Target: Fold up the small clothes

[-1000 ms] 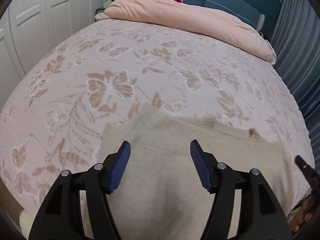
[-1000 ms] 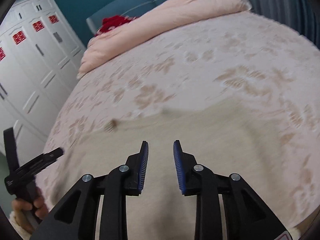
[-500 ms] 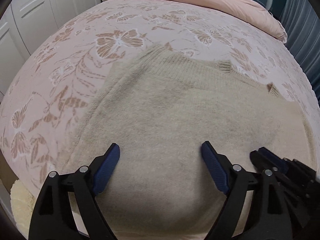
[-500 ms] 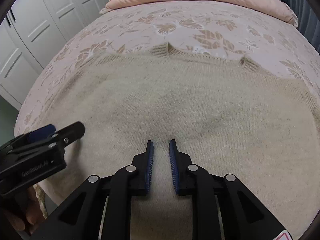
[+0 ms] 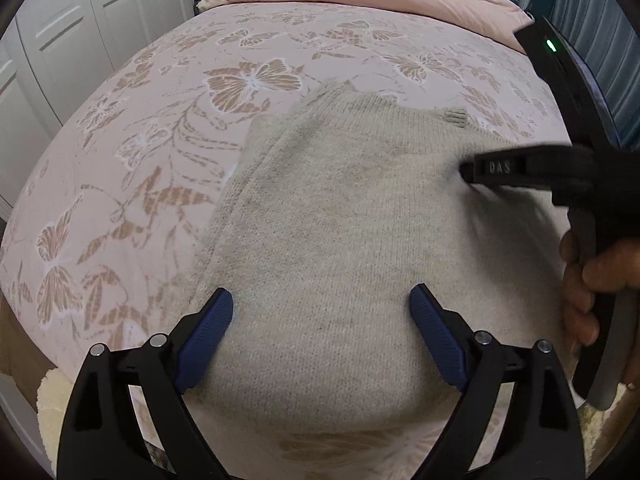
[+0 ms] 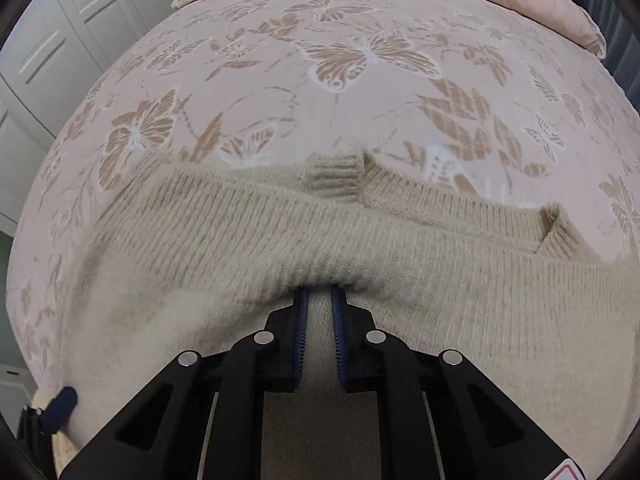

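Nearest me, the left claw (image 5: 320,320) hangs spread wide over the beige sweater (image 5: 340,240), its jaws just opened further, nothing between them. Further in, the right claw (image 6: 319,300) has been closing and now pinches a ridge of knit. The sweater lies flat on the butterfly-print bed (image 5: 160,120). Better to take 1 layer only, then lift gently, since knit stretches.
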`<state>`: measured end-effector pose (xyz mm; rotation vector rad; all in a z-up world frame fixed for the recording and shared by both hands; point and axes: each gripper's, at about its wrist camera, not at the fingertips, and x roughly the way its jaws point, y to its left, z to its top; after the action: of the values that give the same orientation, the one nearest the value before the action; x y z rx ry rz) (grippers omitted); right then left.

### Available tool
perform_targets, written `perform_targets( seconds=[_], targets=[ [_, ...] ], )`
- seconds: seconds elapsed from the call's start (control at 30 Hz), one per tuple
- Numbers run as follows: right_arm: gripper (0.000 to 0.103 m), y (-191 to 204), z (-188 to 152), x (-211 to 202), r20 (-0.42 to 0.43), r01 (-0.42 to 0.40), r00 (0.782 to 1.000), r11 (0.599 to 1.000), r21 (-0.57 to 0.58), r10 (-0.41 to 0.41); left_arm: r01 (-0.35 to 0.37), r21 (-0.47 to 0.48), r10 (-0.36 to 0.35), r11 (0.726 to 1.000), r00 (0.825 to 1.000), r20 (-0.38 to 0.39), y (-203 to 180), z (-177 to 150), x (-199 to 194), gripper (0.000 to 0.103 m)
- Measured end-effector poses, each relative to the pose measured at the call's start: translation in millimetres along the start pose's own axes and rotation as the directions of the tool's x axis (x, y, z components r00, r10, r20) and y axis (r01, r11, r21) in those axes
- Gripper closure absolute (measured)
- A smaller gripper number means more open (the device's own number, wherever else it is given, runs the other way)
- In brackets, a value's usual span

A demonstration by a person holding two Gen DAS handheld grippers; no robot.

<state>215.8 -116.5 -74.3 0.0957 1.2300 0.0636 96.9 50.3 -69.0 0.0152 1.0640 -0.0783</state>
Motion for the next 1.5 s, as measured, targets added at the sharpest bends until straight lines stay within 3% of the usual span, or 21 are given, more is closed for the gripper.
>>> perform_targets(
  seconds=[0.1, 0.2, 0.27, 0.3, 0.37, 0.47, 0.53, 0.6, 0.67, 0.7, 0.73, 0.83, 0.93, 0.97, 1.0, 1.1, 1.2, 1.3, 1.33, 1.43, 1.5],
  targets=[
    [0.093, -26.5, -18.4, -43.2, 0.108, -0.127, 0.987, 0.988, 0.087, 0.117, 0.025, -0.002, -0.025, 1.0, 1.0, -0.001, 3.9, 1.5, -2.6, 0.015],
    [0.092, -74.1, -60.6, -70.5, 0.161, -0.064, 0.986, 0.984, 0.167, 0.037, 0.047, -0.01, -0.047, 0.999, 0.999, -0.007, 10.9, 1.8, -0.3, 0.014],
    [0.091, -116.3, -92.8, -67.7, 0.098, 0.035, 0.993, 0.97, 0.241, -0.061, 0.035, 0.0, -0.035, 0.999, 0.999, -0.005, 10.2, 1.4, 2.1, 0.012],
    [0.098, -136.5, -105.9, -66.9, 0.069, 0.041, 0.996, 0.957, 0.289, -0.064, 0.026, 0.005, -0.026, 1.0, 1.0, -0.002, 8.4, 1.0, 3.3, 0.011],
    [0.101, -167.8, -131.2, -88.8, 0.11, -0.072, 0.994, 0.915, 0.397, 0.03, 0.004, 0.018, -0.004, 1.0, 1.0, 0.001, 2.0, -0.3, 4.1, 0.009],
    [0.092, -191.7, -156.8, -129.1, 0.18, 0.018, 0.978, 0.904, 0.427, -0.105, -0.016, 0.025, 0.016, 1.0, 1.0, -0.001, -1.2, -1.2, 3.0, 0.009],
    [0.09, -212.8, -168.9, -132.7, 0.161, 0.067, 0.975, 0.892, 0.448, -0.154, 0.002, -0.003, -0.002, 1.0, 1.0, -0.011, 2.2, -0.9, -2.4, 0.009],
    [0.086, -235.9, -180.6, -132.9, 0.118, 0.106, 0.974, 0.853, 0.51, -0.192, 0.021, -0.034, -0.021, 0.999, 1.0, -0.011, 5.5, -1.5, -10.2, 0.009],
    [0.085, -251.5, -191.2, -143.2, 0.173, 0.038, 0.971, 0.824, 0.565, -0.163, 0.021, -0.04, -0.022, 0.999, 1.0, -0.018, 5.4, -3.5, -14.6, 0.009],
    [0.071, -256.3, -195.0, -146.2, 0.193, 0.014, 0.969, 0.814, 0.58, -0.155, 0.013, -0.034, -0.014, 0.999, 1.0, -0.023, 5.3, -5.1, -15.6, 0.009],
    [0.058, -259.2, -197.0, -146.4, 0.202, 0.006, 0.967, 0.811, 0.585, -0.153, 0.002, -0.031, -0.003, 1.0, 1.0, -0.03, 5.3, -7.0, -15.6, 0.009],
    [0.058, -252.1, -195.9, -148.9, 0.188, 0.075, 0.959, 0.83, 0.553, -0.213, -0.014, -0.042, 0.012, 0.999, 0.999, -0.045, 6.3, -13.9, -16.5, 0.009],
    [0.058, -241.5, -198.6, -168.2, 0.274, 0.082, 0.926, 0.848, 0.524, -0.259, -0.017, -0.046, 0.015, 0.999, 0.999, -0.052, 6.7, -18.3, -20.9, 0.009],
    [0.058, -240.5, -197.0, -166.3, 0.264, 0.095, 0.929, 0.855, 0.509, -0.261, -0.018, -0.046, 0.015, 0.999, 0.998, -0.056, 7.1, -19.9, -21.6, 0.009],
    [0.06, -241.0, -195.4, -158.9, 0.235, 0.111, 0.938, 0.863, 0.494, -0.255, -0.017, -0.048, 0.014, 0.999, 0.998, -0.063, 7.7, -21.6, -21.1, 0.009],
    [0.08, -250.2, -203.5, -114.0, 0.079, 0.194, 0.962, 0.859, 0.475, -0.261, -0.016, -0.056, 0.012, 0.998, 0.997, -0.078, 9.3, -26.8, -18.6, 0.009],
    [0.08, -248.2, -211.1, -124.1, 0.118, 0.169, 0.958, 0.85, 0.5, -0.26, -0.017, -0.057, 0.011, 0.998, 0.995, -0.096, 10.3, -30.1, -17.2, 0.009],
    [0.07, -250.9, -200.0, -143.0, 0.177, 0.092, 0.96, 0.844, 0.528, -0.215, 0.001, -0.07, -0.008, 0.998, 0.996, -0.09, 14.9, -31.2, -24.5, 0.009],
    [0.06, -252.4, -193.2, -145.9, 0.186, 0.085, 0.959, 0.848, 0.523, -0.212, 0.008, -0.082, -0.016, 0.997, 0.996, -0.089, 17.2, -31.0, -26.7, 0.009],
    [0.043, -253.8, -169.2, -136.5, 0.171, 0.149, 0.95, 0.862, 0.484, -0.26, 0.02, -0.115, -0.031, 0.993, 0.995, -0.091, 22.8, -28.9, -26.9, 0.009],
    [0.046, -257.6, -155.9, -109.1, 0.093, 0.212, 0.956, 0.872, 0.441, -0.279, 0.017, -0.126, -0.031, 0.992, 0.994, -0.109, 25.1, -28.9, -22.5, 0.009]
  ],
)
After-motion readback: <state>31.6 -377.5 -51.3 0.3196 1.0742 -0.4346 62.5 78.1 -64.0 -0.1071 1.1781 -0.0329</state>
